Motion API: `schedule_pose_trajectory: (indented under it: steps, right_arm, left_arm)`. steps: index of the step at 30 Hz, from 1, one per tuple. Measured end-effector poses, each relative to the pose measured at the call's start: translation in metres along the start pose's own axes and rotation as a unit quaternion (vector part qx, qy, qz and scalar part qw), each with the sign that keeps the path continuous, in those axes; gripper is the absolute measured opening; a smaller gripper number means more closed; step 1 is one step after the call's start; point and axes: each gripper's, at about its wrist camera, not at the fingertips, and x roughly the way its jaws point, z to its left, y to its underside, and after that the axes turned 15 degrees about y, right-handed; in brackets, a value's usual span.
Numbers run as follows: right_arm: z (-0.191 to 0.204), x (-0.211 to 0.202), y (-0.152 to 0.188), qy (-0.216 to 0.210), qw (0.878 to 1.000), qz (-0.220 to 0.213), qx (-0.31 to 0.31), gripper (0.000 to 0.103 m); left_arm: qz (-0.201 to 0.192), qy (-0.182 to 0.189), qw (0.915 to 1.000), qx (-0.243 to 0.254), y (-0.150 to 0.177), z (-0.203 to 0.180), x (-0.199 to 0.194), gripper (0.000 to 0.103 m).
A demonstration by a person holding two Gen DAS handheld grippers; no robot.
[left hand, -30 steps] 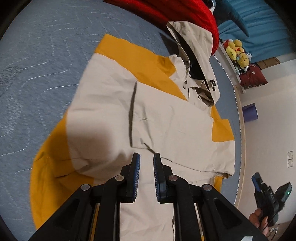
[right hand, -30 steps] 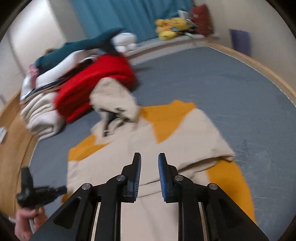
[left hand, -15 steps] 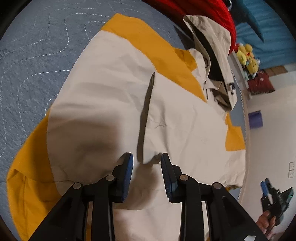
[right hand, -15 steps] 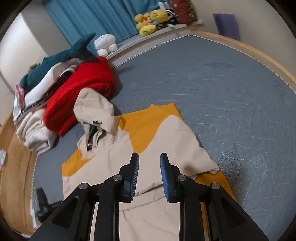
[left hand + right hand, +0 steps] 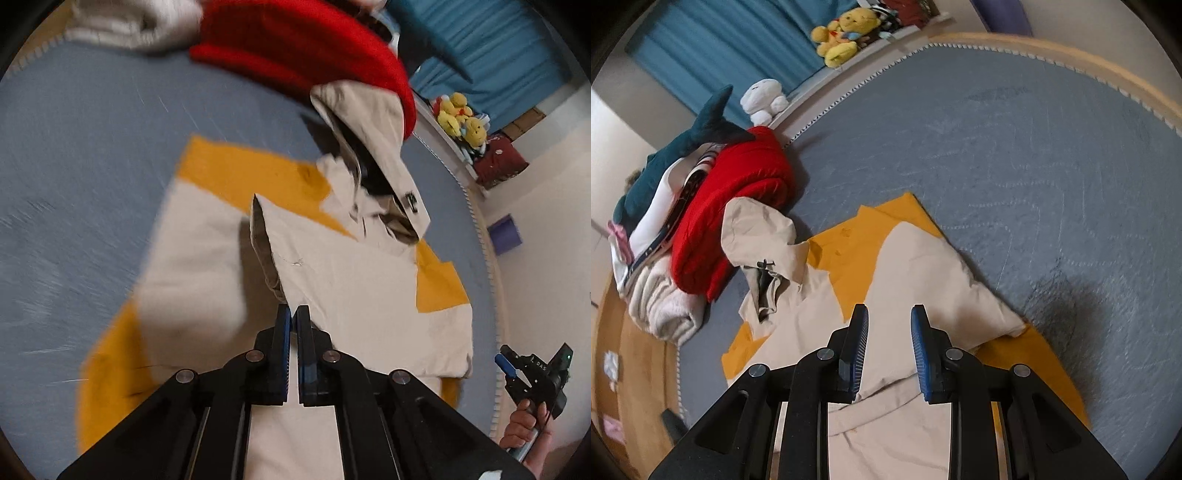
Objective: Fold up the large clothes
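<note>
A beige and yellow hooded jacket point(image 5: 354, 280) lies spread on the blue-grey quilted mat point(image 5: 74, 184), with its hood point(image 5: 373, 122) toward the clothes pile. My left gripper point(image 5: 293, 314) is shut on the front edge of the jacket's beige panel and lifts that edge a little. In the right wrist view the same jacket point(image 5: 912, 273) lies below my right gripper point(image 5: 888, 317), which is open and empty just above the beige fabric. The right gripper also shows in the left wrist view point(image 5: 532, 373), held in a hand at the right.
A red folded garment point(image 5: 738, 206) and a pile of other clothes point(image 5: 653, 302) sit beside the hood. Plush toys point(image 5: 838, 37) line a ledge before blue curtains. The mat's stitched edge point(image 5: 1071, 62) curves along a wooden border. A wooden floor point(image 5: 631, 369) lies at the left.
My left gripper has closed on the beige panel edge and raised it. My right gripper has opened wider and dropped closer to the jacket.
</note>
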Motion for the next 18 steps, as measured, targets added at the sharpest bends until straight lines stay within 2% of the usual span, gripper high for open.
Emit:
schedule_pose_trajectory:
  steps: [3, 6, 9, 12, 16, 18]
  right_arm:
    - [0.009, 0.019, 0.012, -0.008, 0.999, 0.038, -0.013, 0.026]
    - [0.012, 0.038, 0.025, -0.007, 0.998, 0.068, -0.012, 0.025]
    - [0.006, 0.059, 0.035, 0.019, 0.996, 0.091, 0.001, 0.025]
    - [-0.004, 0.072, 0.04, 0.052, 0.993, 0.106, 0.012, 0.025]
    - [-0.026, 0.088, 0.041, 0.112, 0.985, 0.121, 0.04, 0.025]
    - [-0.038, 0.092, 0.042, 0.124, 0.982, 0.13, 0.065, 0.025]
  left_arm:
    - [-0.019, -0.074, 0.9971, 0.003, 0.002, 0.01, -0.021, 0.002]
    - [-0.01, -0.095, 0.9939, -0.056, -0.002, 0.035, -0.022, 0.003]
    - [-0.02, -0.127, 0.9911, -0.034, -0.007, 0.036, -0.028, 0.006]
    - [-0.009, -0.102, 0.9945, -0.025, -0.008, 0.037, -0.023, 0.008]
    - [0.043, -0.068, 0.9959, -0.042, -0.001, 0.051, 0.001, 0.009]
    - [0.077, -0.064, 0.9938, -0.05, 0.005, 0.063, 0.016, 0.015]
